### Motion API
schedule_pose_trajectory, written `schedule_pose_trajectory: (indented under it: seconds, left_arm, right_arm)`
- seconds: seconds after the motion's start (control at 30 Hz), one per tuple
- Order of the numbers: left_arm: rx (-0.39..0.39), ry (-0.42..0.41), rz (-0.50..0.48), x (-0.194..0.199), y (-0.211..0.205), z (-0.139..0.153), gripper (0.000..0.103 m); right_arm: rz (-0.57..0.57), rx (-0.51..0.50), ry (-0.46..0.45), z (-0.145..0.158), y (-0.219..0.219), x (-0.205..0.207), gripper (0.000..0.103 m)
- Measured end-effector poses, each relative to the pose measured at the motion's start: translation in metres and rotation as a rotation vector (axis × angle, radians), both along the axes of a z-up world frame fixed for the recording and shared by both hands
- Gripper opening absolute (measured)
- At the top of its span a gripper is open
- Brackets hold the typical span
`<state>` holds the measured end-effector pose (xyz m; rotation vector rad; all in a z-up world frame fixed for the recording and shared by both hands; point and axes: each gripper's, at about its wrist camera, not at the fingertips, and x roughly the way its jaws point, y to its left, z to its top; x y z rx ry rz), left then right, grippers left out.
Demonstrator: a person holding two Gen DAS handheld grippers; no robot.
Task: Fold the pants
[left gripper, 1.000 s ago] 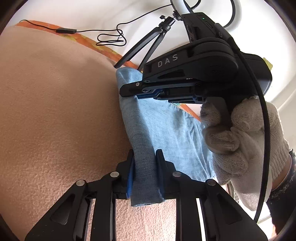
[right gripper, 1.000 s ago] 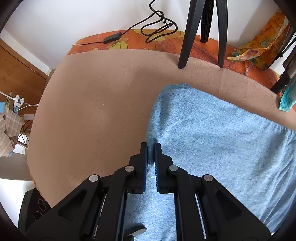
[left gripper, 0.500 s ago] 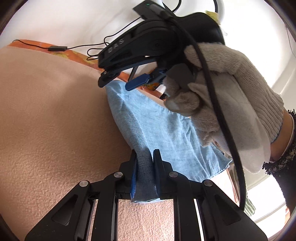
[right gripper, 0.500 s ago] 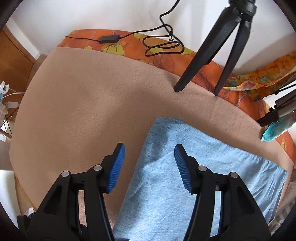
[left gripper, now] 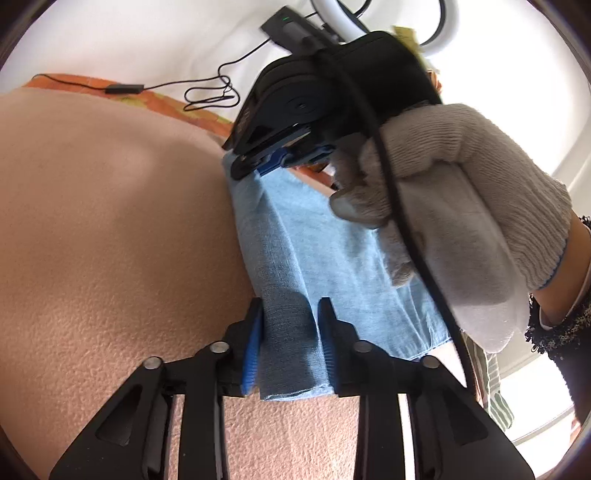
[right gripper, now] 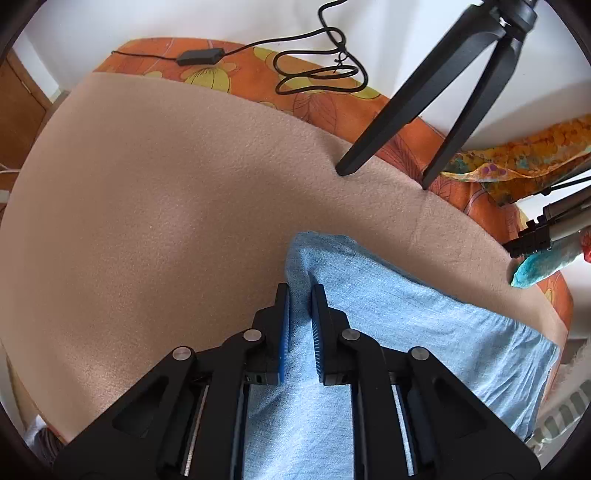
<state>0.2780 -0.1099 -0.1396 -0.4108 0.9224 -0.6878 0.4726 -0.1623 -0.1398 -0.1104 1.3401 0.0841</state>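
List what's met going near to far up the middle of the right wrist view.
Right tongs pinching a ridge of the blue pants → beige blanket → orange patterned cover → black cable → white wall.

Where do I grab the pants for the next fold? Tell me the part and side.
Best, probably: take the pants at the corners of their thick folded edge, coming down from the bare blanket side: that edge runs straight, doubled, and free of other cloth.

Pants [right gripper: 406, 325] thin matt woven cloth; blanket [right gripper: 166, 221] fuzzy, pebbled fleece.
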Motion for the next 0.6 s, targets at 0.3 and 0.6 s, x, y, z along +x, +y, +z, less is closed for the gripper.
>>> schedule_pose_trajectory:
  seconds: [0.3,0.6]
  left_arm:
    - [-0.048,-0.032,-0.028,-0.007,0.011,0.008,0.015]
    - [-0.1,-0.103,-0.081,-0.02,-0.012,0.043,0.012]
  right_arm:
    - [-0.057,0.131,-0.071,0.017,-0.028,-0.013,0.008]
    - [-0.12,0.283,-0.151,0.056,-0.065,-0.031,0.008]
